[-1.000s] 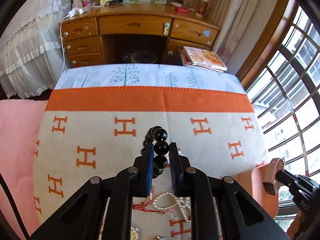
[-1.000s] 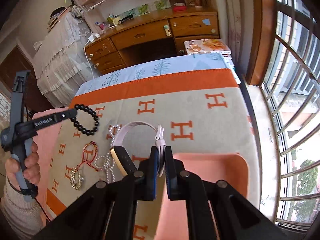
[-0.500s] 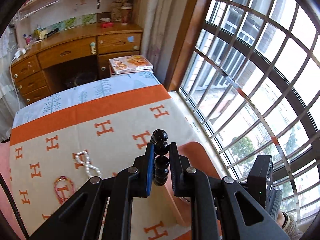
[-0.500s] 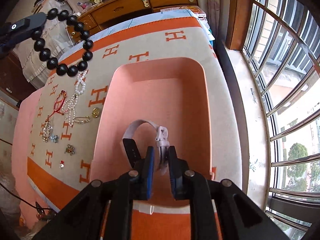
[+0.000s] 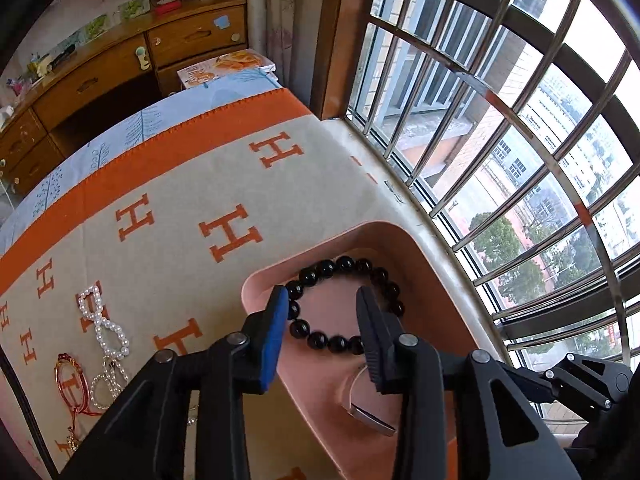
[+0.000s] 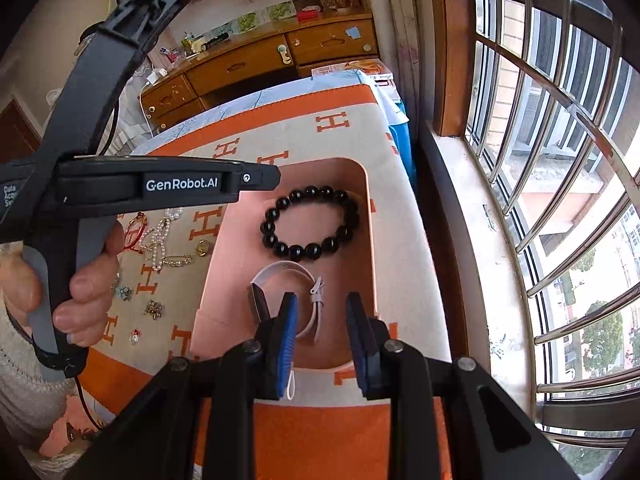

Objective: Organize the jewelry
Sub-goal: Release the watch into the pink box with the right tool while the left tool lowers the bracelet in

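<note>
Two pieces are sitting in the pink tray (image 6: pixel 370 240) now: the black bead bracelet (image 6: pixel 310 223) lying flat at the far end, and the white-strap watch (image 6: pixel 286 286) on its side at the near end, close but not touching as far as I'm seeing. I'm reading this as the drop-off step wrapping up on both sides. Left gripper (image 5: pixel 322 322) is hanging over the bracelet with its jaws having just been opening; beads are showing between the fingers but the pads are clear of them. Right gripper (image 6: pixel 321 320) is likewise parting, jaws having just been opening, the watch strap lying between them with no pad pressing on it. I'm judging the next move as lifting both tools clear without snagging beads or strap, then heading back to the H-pattern blanket (image 6: pixel 340 128) for what's left: the pearl strand (image 5: pixel 102 326), the red bangle (image 5: pixel 68 374), a gold ring (image 6: pixel 203 247) and a few small charms (image 6: pixel 154 309) I'm not resolving well. Those small ones are going to need a fine, near-flat pinch against soft cloth.
</note>
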The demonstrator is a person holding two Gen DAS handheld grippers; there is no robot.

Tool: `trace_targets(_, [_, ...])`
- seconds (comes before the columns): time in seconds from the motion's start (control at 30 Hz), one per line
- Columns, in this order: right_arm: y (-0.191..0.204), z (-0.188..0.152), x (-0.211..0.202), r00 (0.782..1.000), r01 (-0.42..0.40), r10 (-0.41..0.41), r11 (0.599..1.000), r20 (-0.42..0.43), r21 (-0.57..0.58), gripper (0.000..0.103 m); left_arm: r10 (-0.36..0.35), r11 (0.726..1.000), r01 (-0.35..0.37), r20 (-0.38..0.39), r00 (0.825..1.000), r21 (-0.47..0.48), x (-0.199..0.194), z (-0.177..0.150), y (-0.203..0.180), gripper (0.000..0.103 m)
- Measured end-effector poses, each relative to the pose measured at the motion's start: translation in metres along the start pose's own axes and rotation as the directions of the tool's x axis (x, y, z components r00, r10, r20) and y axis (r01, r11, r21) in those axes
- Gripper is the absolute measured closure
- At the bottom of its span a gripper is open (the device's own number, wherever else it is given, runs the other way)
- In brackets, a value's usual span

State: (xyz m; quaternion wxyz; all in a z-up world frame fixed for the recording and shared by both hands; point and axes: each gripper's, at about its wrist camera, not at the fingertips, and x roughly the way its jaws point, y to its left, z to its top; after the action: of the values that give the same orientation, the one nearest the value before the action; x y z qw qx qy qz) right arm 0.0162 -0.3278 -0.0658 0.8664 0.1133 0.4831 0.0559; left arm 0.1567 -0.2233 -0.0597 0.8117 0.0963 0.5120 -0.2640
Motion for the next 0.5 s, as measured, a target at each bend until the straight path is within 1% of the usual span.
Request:
trace_targets(0.03, [0.001,0.0,0.0,1.0,-0.004,0.004,1.0,0.002,0.0,0.078,0.001,1.0,-0.001,0.006,1.0,-0.013,-0.003,-0.003,0.004,0.056])
trace_targets(0.07, [0.001,0.0,0.001,1.0,-0.004,0.004,1.0,0.006,-0.001,0.078,0.001,1.0,-0.001,0.018,1.0,-0.019,-0.008,-0.005,0.008,0.052])
trace_targets(0.1, [0.003,-0.001,0.001,1.0,-0.001,0.001,1.0,0.011,-0.003,0.078,0.005,1.0,-0.004,0.032,0.999,-0.022,-0.013,-0.007,0.012,0.045])
trace_targets(0.13, [0.004,-0.001,0.002,1.0,0.001,-0.001,1.0,0.015,-0.004,0.078,0.017,1.0,-0.016,0.052,0.998,-0.024,-0.02,-0.01,0.014,0.04])
trace_targets(0.23, [0.009,-0.001,0.004,0.999,-0.024,0.024,1.0,0.021,0.002,0.078,0.047,0.999,-0.044,0.096,0.994,-0.032,-0.038,-0.021,0.022,0.039])
trace_targets(0.3, [0.014,-0.002,0.006,0.999,-0.044,0.044,0.999,0.02,0.001,0.078,0.072,0.997,-0.067,0.111,0.991,-0.049,-0.049,-0.033,0.03,0.038])
trace_targets(0.43, [0.029,-0.004,0.007,0.998,-0.055,0.056,0.998,0.023,-0.028,0.078,0.136,0.989,-0.126,0.137,0.981,-0.08,-0.067,-0.06,0.048,0.037])
trace_targets(0.5, [0.036,-0.005,0.006,0.998,-0.064,0.065,0.997,0.024,-0.039,0.078,0.161,0.984,-0.146,0.148,0.976,-0.106,-0.077,-0.073,0.059,0.034])
